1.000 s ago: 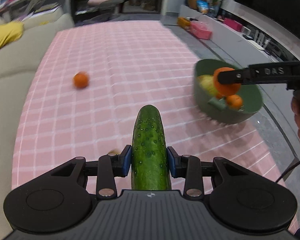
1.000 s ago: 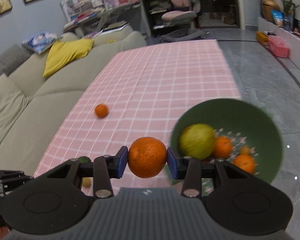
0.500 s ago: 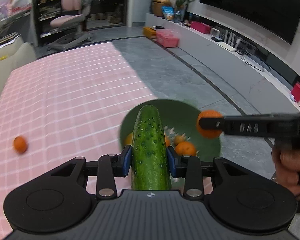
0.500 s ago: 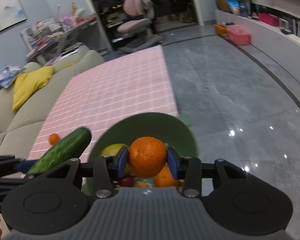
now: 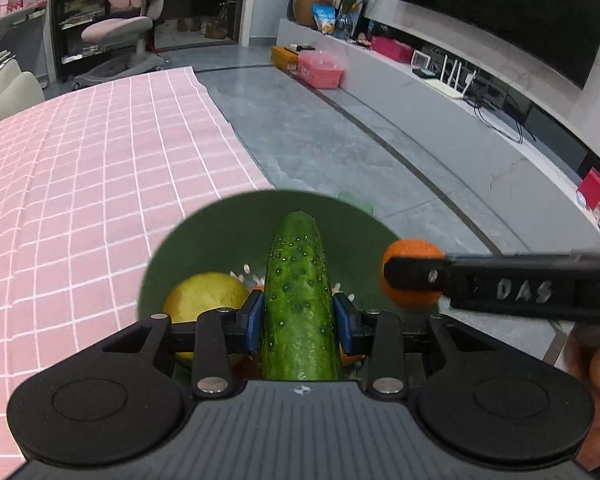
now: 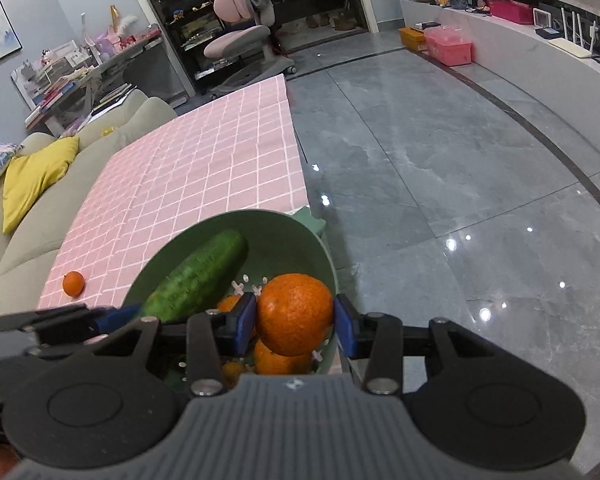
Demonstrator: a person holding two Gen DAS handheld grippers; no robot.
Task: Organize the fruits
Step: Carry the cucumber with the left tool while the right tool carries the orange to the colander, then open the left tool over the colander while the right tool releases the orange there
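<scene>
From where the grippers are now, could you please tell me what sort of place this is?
Most likely a home living room: a beige fabric sofa with a yellow cushion beside the pink checked tablecloth, a large dark wall-mounted television above a long grey media counter.

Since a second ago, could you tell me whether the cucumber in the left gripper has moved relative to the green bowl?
Yes. The cucumber, clamped in the left gripper, has travelled from over the pink tablecloth to above the green bowl.

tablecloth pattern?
Pink tablecloth with a white grid; clearest in the right wrist view.
</scene>
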